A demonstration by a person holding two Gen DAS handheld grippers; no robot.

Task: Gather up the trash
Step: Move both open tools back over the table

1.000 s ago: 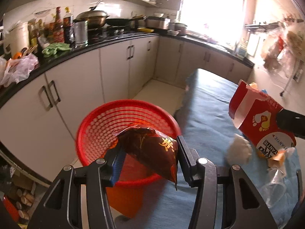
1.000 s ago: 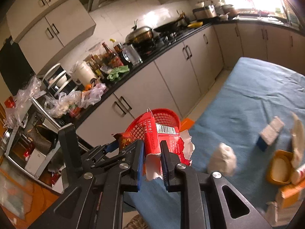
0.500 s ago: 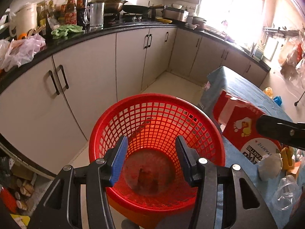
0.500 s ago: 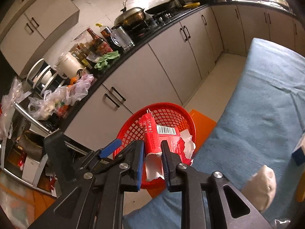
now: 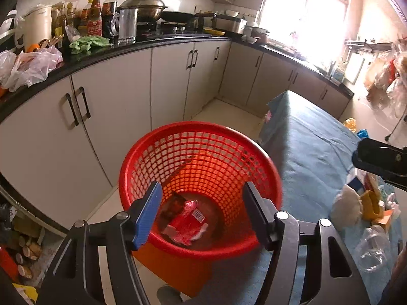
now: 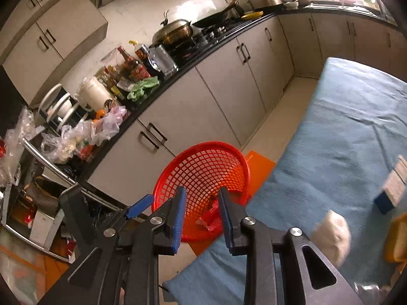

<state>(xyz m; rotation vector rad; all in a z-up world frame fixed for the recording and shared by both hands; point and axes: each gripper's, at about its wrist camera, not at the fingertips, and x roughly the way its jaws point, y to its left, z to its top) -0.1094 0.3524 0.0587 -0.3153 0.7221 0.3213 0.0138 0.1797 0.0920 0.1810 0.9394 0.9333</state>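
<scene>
red carton [image 5: 187, 222]: flat in basket [image 5: 198, 137], slanting | left gripper [image 5: 202, 213], right gripper [image 6: 201, 213]: fingers just parted, empty

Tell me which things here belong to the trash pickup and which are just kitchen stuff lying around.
Part of the job: red mesh basket, red wrapper and brown packet inside it, crumpled white tissue and clear plastic cup on the blue tablecloth.

Just lying about: lidded wok, sauce bottles, green cloth.

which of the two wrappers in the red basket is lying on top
The bright red wrapper with the white barcode label lies on top. The dark brown wrapper sits partly beneath it, showing only at its upper left on the floor of the red basket.
</scene>
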